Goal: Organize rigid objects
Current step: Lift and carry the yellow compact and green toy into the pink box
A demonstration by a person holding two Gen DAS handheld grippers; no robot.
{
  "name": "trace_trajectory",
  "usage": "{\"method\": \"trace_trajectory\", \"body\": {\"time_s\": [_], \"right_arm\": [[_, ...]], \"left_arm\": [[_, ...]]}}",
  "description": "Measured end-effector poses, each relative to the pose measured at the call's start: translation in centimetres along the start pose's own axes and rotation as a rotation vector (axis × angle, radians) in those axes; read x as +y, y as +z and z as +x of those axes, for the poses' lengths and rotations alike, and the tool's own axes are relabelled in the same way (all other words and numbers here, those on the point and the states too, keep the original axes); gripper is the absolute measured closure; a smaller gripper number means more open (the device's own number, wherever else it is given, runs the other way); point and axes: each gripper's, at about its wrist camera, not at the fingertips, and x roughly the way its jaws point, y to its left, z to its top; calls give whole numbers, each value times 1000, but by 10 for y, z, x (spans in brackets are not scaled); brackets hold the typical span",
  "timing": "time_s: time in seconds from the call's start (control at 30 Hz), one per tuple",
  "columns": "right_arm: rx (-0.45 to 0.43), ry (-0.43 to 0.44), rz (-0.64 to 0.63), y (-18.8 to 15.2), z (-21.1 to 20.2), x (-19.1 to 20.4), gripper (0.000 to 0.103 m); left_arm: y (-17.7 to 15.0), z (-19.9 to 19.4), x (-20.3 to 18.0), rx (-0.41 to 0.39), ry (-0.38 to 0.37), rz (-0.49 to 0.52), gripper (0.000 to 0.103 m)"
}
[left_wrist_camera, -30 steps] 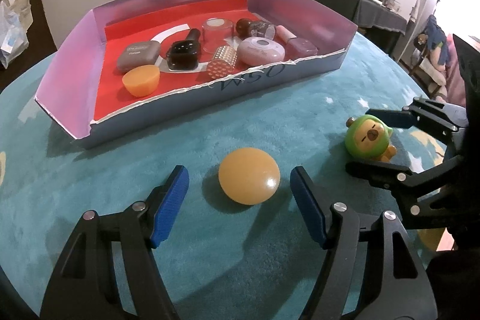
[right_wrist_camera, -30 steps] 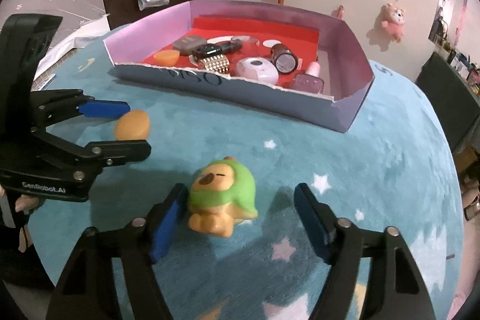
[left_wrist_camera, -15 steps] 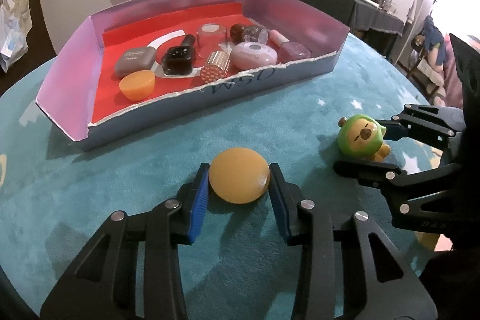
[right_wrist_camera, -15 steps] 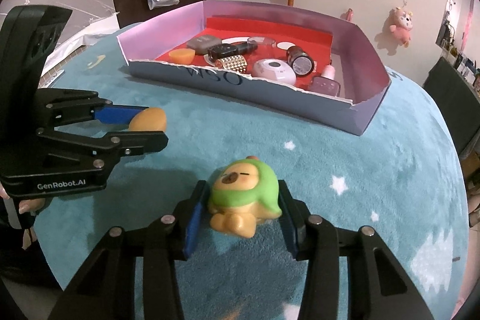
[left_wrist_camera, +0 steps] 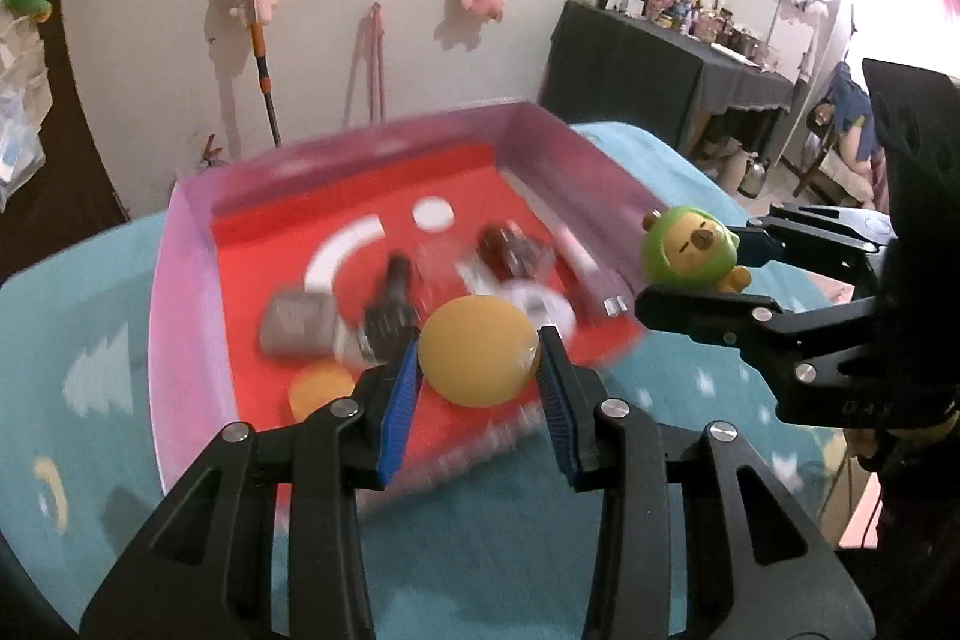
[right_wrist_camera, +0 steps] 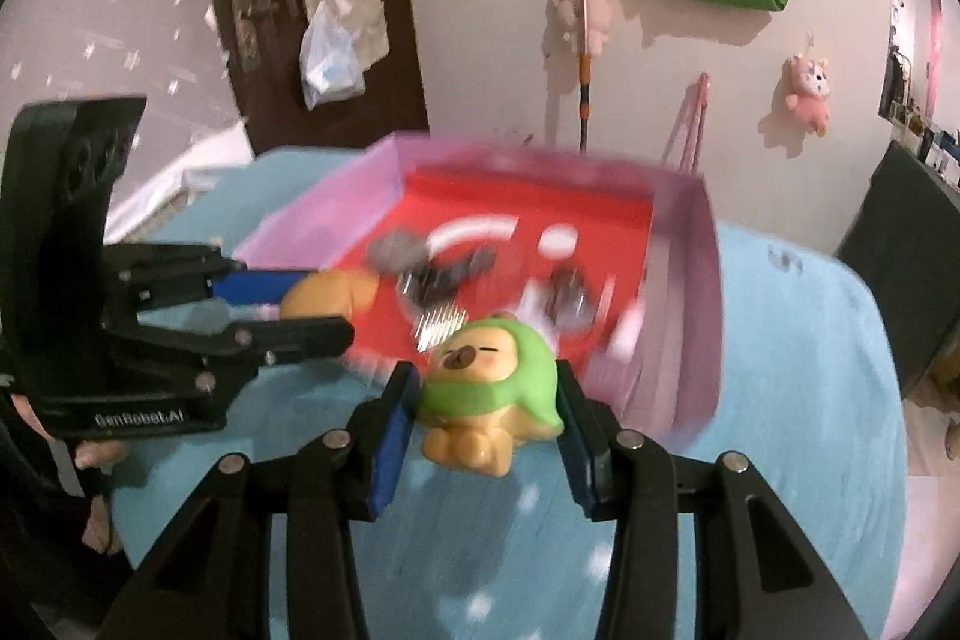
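Observation:
My left gripper (left_wrist_camera: 477, 361) is shut on an orange ball (left_wrist_camera: 478, 351) and holds it in the air above the near edge of the pink box (left_wrist_camera: 180, 316) with a red floor. My right gripper (right_wrist_camera: 487, 388) is shut on a green-hooded bear toy (right_wrist_camera: 489, 376) and holds it raised before the same box (right_wrist_camera: 690, 292). Each gripper shows in the other's view: the right with the toy (left_wrist_camera: 690, 256), the left with the ball (right_wrist_camera: 327, 292). The box holds several small blurred items.
A second orange piece (left_wrist_camera: 321, 388) lies in the box's near left corner beside a grey case (left_wrist_camera: 297, 325). The box stands on a round table with a teal star-patterned cloth (left_wrist_camera: 480, 550). A dark table with clutter (left_wrist_camera: 660, 58) stands behind on the right.
Both grippers closed on their objects, then lifted them off the cloth and moved toward the box. The view is now blurred by motion.

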Motion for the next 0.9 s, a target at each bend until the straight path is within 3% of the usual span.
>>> {"method": "trace_trajectory", "body": {"time_s": [0.23, 0.4, 0.6, 0.9], "right_arm": [[97, -40, -29, 71, 58, -36, 56], [231, -52, -26, 98, 115, -58, 56], [373, -72, -30, 107, 166, -69, 56], [469, -109, -36, 103, 197, -73, 56]], "left_arm": [[66, 61, 34, 114, 43, 9, 67], [77, 102, 52, 209, 81, 11, 67], [79, 137, 72, 288, 111, -13, 67], [72, 157, 77, 354, 126, -30, 67]]}}
